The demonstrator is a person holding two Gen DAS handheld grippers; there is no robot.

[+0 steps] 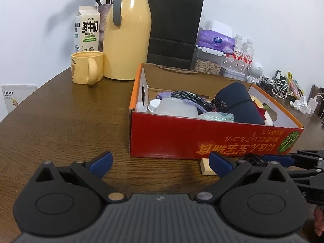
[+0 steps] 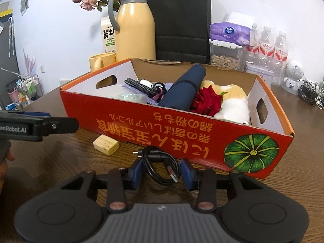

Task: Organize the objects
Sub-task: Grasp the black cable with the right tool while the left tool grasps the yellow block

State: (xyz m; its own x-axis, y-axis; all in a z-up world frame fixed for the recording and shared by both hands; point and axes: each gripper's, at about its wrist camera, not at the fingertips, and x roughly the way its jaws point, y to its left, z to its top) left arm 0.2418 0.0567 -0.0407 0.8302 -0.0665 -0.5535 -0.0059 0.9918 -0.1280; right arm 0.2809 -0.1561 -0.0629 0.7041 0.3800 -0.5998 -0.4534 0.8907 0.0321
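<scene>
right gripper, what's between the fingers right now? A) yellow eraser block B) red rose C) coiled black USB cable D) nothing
C: in the right wrist view the coiled black USB cable lies on the table between the right gripper fingers, which flank the coil without visibly clamping it; the yellow block sits apart to the left.

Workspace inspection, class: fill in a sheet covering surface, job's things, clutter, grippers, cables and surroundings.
Surface: brown wooden table.
Job's things: red cardboard box part filled; coiled black cable and pale block lie on the table before it.
Clutter: yellow mug, yellow thermos, milk carton, black paper bag.
Grippers: left gripper open, empty; right gripper open astride the cable.
Cables: tangled chargers at the far right.
Surroundings: white wall.
</scene>
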